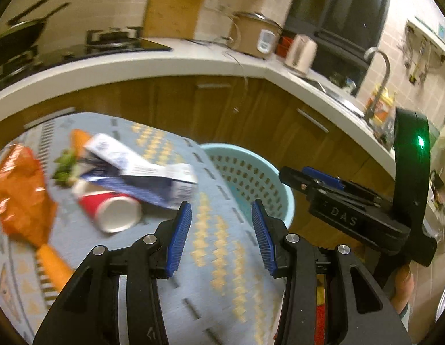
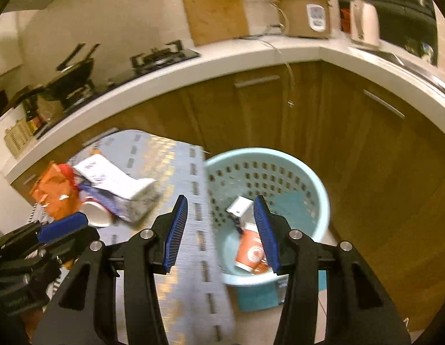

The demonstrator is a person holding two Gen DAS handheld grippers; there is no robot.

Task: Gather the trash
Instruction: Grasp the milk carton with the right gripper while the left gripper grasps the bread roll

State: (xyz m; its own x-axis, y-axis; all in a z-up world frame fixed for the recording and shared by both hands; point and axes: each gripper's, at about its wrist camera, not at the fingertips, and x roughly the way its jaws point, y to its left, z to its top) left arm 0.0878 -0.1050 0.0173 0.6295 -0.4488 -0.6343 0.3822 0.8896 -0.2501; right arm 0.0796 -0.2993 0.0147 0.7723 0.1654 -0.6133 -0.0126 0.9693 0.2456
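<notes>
The trash is lying in a heap on a patterned blue-grey mat (image 1: 222, 244), ahead and to the left of both tongs: a crushed white-and-blue carton (image 1: 142, 169) is resting over a red paper cup (image 1: 113, 210) tipped on its side, with an orange wrapper (image 1: 21, 189) beside them, a carrot (image 1: 54, 264) poking out below it and some green leaves (image 1: 65, 166) behind the cup. Just past the mat's right edge a pale blue perforated basket (image 2: 311, 189) is standing on the floor, holding an orange paper cup (image 2: 251, 251) and a small white box (image 2: 238, 205).

The left gripper (image 1: 221, 238) is hovering over the mat, jaws partly apart with nothing between the blue pads. The right gripper (image 2: 221, 231) is hanging at the mat's edge next to the basket, likewise half open and holding nothing. Behind everything, a white countertop (image 2: 251, 54) over wooden cabinets is carrying a cutting board (image 2: 214, 8) and a rice cooker (image 2: 304, 14).
</notes>
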